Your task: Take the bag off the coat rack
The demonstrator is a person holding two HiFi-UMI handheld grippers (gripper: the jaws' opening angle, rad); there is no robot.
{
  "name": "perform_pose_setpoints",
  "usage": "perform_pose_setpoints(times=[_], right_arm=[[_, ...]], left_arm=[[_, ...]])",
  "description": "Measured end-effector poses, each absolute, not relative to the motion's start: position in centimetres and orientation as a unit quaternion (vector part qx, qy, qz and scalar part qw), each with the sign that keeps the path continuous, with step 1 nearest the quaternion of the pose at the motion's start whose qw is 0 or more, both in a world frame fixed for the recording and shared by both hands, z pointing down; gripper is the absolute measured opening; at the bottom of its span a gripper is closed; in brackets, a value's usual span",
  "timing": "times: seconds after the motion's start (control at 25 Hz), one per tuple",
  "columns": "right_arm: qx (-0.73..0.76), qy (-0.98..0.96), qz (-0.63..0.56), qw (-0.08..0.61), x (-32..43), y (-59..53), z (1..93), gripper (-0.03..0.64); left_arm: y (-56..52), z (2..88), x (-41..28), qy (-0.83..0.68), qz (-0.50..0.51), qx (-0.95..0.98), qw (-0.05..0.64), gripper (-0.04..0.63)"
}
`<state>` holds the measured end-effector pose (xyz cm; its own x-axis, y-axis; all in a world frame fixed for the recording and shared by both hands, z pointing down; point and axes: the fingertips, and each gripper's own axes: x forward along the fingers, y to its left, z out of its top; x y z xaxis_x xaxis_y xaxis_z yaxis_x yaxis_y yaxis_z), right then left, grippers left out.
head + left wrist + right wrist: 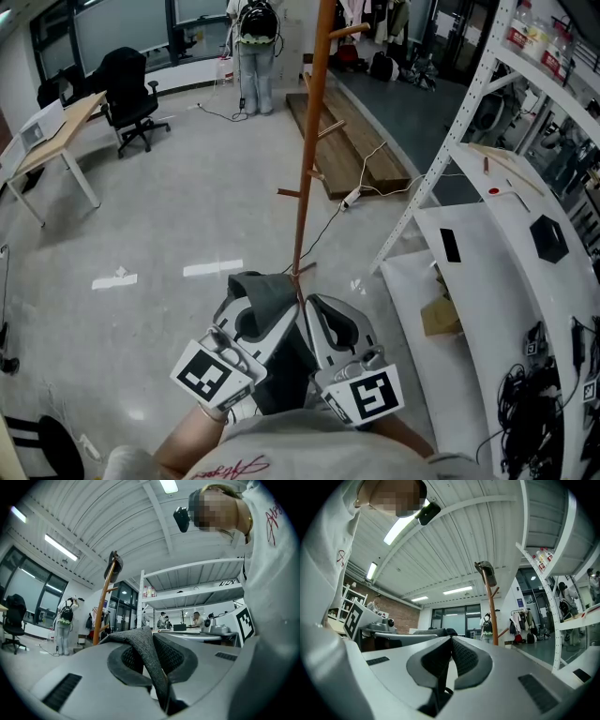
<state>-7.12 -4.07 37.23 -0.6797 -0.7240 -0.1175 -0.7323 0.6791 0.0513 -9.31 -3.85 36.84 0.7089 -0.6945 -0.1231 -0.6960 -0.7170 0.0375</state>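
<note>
1. The left gripper [251, 298] is held low in front of the person's body, as seen in the head view, with its marker cube turned toward the camera.
2. In the left gripper view, the jaws of the left gripper [149, 637] are seen closed on a fold of grey woven cloth, which is pinched between the two pads and runs down into the gap behind them.
3. That cloth belongs to the bag [270, 292]. It is draped over the tips of the left gripper, and a darker part hangs down between the two grippers.
4. The bag [145, 646] is held apart from the coat rack [309, 150], whose wooden pole stands on the floor [187, 206] just beyond the grippers.
5. The right gripper [323, 314] is held just beside the left one.
6. In the right gripper view, the jaws of the right gripper [451, 641] are brought together so that the pads meet at the tips, and nothing is seen between them.
7. A dark thing is seen on top of the coat rack [491, 606]. What it is cannot be told.
8. White shelving [506, 244] stands to the right.
</note>
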Motion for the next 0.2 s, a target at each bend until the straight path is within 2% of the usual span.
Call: perform_pose_setpoints(times=[0.2], right_arm=[[-0.398, 0.915, 0.051, 0.043, -6.85, -4.19, 37.03, 0.02]], left_arm=[[-3.67, 36.88, -8.75, 0.361, 0.071, -0.93, 0.012, 0.043]])
